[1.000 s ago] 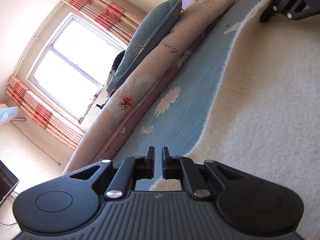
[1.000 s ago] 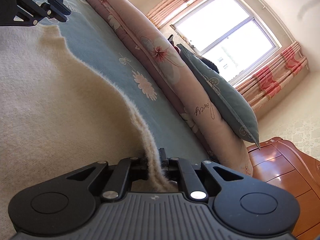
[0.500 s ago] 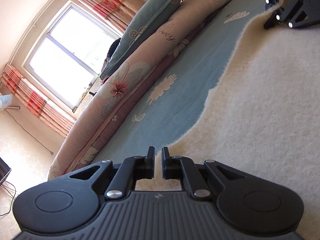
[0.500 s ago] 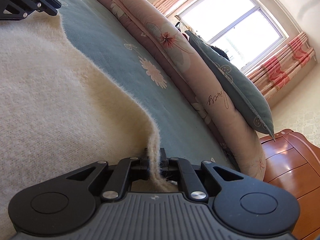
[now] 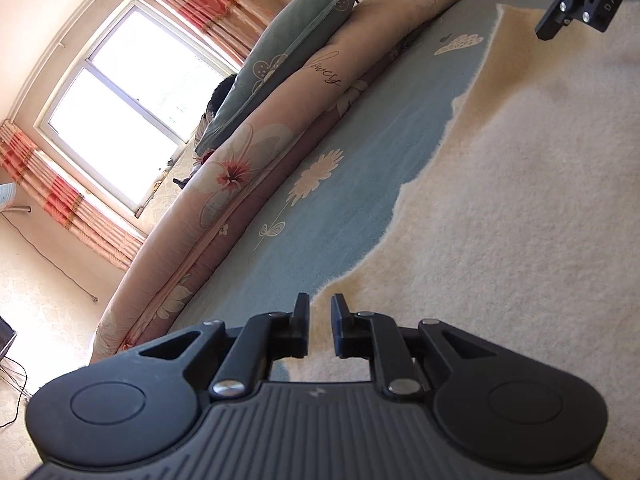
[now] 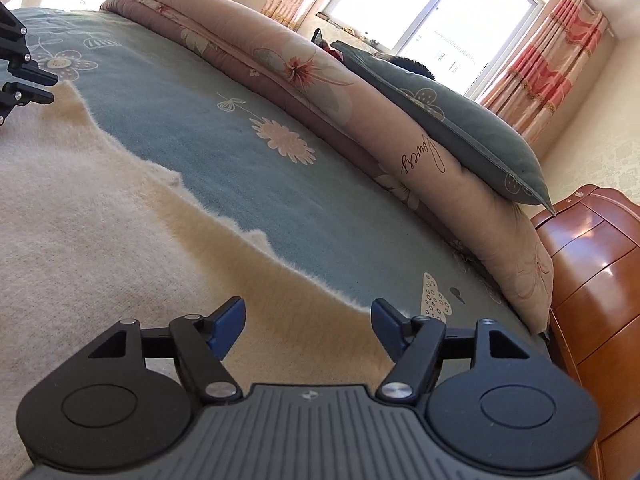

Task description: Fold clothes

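Garment (image 5: 500,208), a cream fuzzy knit, lies flat on the blue sheet (image 5: 340,184), spread under and ahead of both pairs of my fingers. Its fringed edge runs just beyond my left gripper (image 5: 319,328) and on toward my right gripper (image 6: 307,330). My left jaws are easing apart with a narrow gap between them; the knit's edge shows through the gap below, but the pads do not press on it. My right jaws are swinging open, already set wide, with their blue pads (image 6: 230,326) clear of the knit that lies beneath them. Neither gripper pinches anything. Beyond the fringe, the sheet carries pale flower prints. Farther out from my fingertips, a rolled pink quilt (image 6: 320,92) lies along the bed's far side, with a grey-green pillow (image 6: 460,128) resting on it. Past those stand a bright window (image 5: 132,108) with red striped curtains (image 5: 60,204), and a wooden cabinet (image 6: 592,280) off to the right of my right fingers.
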Tool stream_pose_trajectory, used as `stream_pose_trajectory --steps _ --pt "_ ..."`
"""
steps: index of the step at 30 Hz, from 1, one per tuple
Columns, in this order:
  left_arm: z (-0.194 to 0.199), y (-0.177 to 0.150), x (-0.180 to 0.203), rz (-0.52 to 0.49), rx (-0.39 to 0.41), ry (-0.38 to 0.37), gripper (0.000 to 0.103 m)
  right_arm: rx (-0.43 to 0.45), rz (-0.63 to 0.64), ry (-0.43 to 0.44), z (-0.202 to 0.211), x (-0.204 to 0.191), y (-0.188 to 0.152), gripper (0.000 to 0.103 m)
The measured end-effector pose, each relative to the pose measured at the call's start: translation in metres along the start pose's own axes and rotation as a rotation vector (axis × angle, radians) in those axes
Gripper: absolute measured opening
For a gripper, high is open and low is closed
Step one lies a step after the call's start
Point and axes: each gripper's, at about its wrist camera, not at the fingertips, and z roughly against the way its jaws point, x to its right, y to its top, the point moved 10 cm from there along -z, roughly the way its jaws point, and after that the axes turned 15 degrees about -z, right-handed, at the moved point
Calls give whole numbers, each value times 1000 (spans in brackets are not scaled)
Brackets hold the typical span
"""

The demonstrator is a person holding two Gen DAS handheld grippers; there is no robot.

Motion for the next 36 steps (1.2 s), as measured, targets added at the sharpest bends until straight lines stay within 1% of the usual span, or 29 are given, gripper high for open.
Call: stream_pose_trajectory --steps 3,6,9,11,13,15,16,18,20,21,24,25,26,28,33,34,35,36 --pt "31 9 9 -7 20 -44 14 -6 -57 25 30 10 -9 74" --pt "61 19 29 -13 48 -122 15 -52 -167 116 60 10 -33 74" --pt "82 26 51 -29 57 -159 15 -91 -265 194 77 4 -59 74" --pt "87 25 64 -17 48 -191 15 -126 -332 239 85 1 -78 74" --pt "83 17 75 5 3 -217 15 -169 -391 260 85 -1 -98 74" --pt "76 4 82 64 -53 -270 15 -194 -447 278 87 -1 -113 75" --pt "75 0 83 83 -67 -275 15 -197 -449 277 90 -2 -114 75" --pt "79 -5 81 88 -83 -264 15 -196 -442 271 98 -4 -116 75" --pt "89 -2 78 67 -75 -258 16 -195 -434 265 106 -5 -117 75" --pt "93 0 75 73 -65 -263 16 -190 -426 263 110 -6 -115 75" --pt "100 8 60 147 -30 -283 19 -137 -435 257 124 4 -104 75" --pt "99 11 55 177 -20 -289 23 -114 -447 249 128 8 -100 75" --pt "98 13 50 210 -8 -295 31 -92 -462 239 129 14 -97 75" --pt "90 16 44 285 19 -315 36 -59 -496 219 126 25 -93 75" --pt "57 22 40 477 94 -399 37 -44 -561 203 89 51 -93 74" --pt "51 22 41 501 102 -416 41 -38 -572 203 80 57 -93 74" --pt "44 21 43 525 103 -437 46 -55 -599 218 69 61 -94 73" --pt "38 19 45 550 94 -454 47 -77 -631 237 59 64 -96 72"
